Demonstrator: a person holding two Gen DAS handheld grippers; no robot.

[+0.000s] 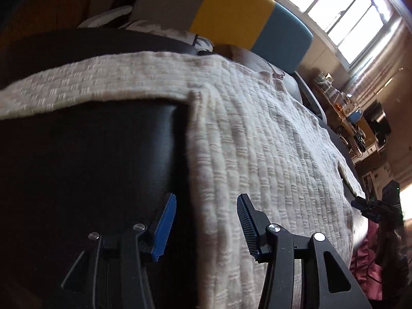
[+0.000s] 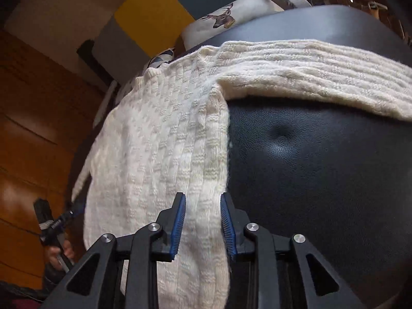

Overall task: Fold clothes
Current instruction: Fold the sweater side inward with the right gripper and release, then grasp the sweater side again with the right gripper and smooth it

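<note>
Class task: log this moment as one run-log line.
sweater flat on black seat | left gripper open at edge | right gripper open astride hem | no grasp

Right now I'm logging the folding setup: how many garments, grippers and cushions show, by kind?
Cream knit sweater: 1
Grippers: 2, left gripper and right gripper, both open
Deer-print cushion: 1
Total: 4
</note>
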